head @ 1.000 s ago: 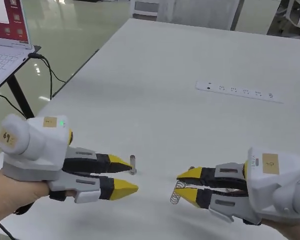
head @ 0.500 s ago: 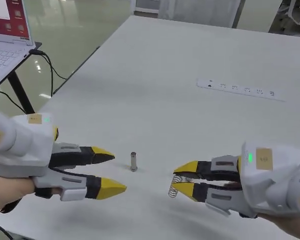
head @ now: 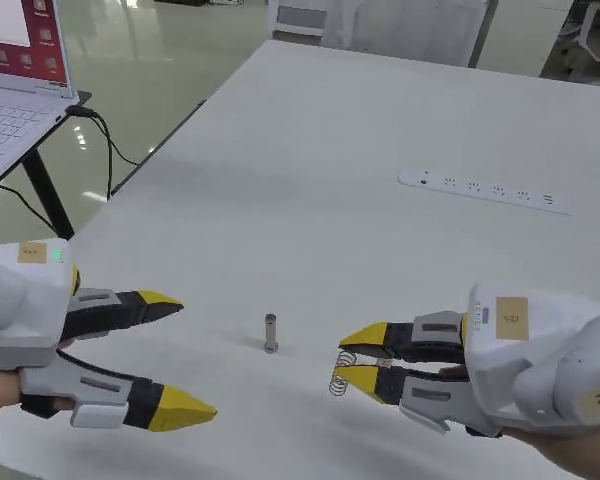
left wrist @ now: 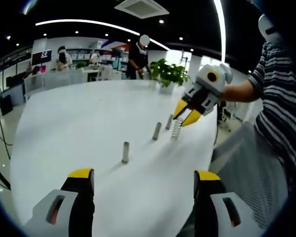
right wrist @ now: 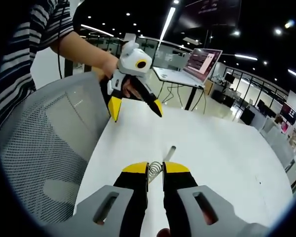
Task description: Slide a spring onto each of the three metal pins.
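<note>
The right gripper (head: 352, 355) pinches a spring (head: 340, 372) between nearly closed jaws, near an upright metal pin (head: 270, 333) on the worktop (head: 380, 230). The left gripper (head: 192, 355) gapes wide, holding nothing.

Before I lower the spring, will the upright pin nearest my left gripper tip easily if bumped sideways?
Probably yes. The pin is tall and thin and seems to stand loose on its small end on the smooth table, so a side bump may topple it. Being round, it would then likely roll. It looks like metal, so probably stiff.
</note>
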